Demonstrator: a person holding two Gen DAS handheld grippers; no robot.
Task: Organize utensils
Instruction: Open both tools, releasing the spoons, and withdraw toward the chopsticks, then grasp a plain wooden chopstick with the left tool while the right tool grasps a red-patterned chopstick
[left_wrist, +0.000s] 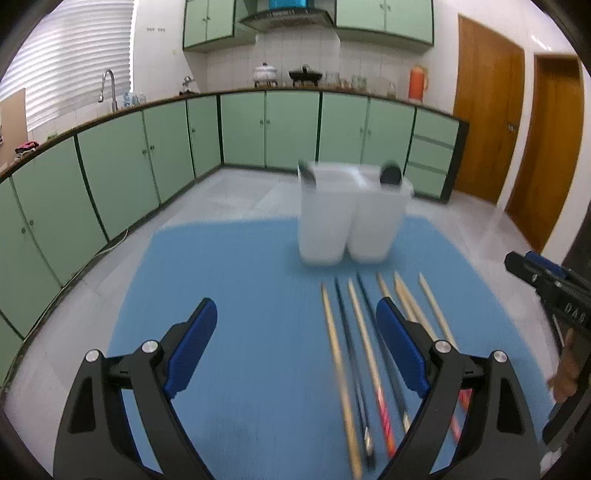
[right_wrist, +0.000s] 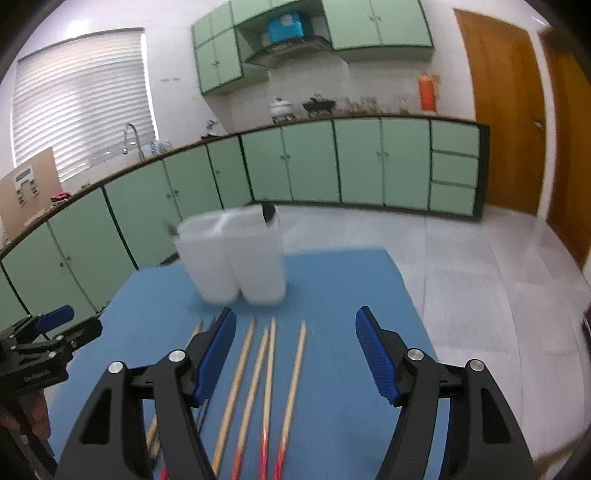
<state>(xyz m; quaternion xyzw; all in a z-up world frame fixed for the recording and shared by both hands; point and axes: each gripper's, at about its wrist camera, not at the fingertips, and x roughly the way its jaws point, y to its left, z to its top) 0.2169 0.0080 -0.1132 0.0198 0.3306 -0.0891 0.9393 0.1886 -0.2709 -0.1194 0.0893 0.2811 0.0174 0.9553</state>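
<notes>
Left-view only: dark chopsticks (left_wrist: 349, 325) (blurred)

I see a plain blue mat (left_wrist: 236, 295) on a pale grey surface (right_wrist: 480, 295). Two frosted white bins (left_wrist: 351, 221) sit centre frame. Below them lie chopsticks (left_wrist: 365, 354), some tan wood with red patterned ends, some black. My claws, left (left_wrist: 297, 347) and right (right_wrist: 295, 354), are black with blue pads. Mint-green cabinets (left_wrist: 288, 129) fill the background.
</notes>
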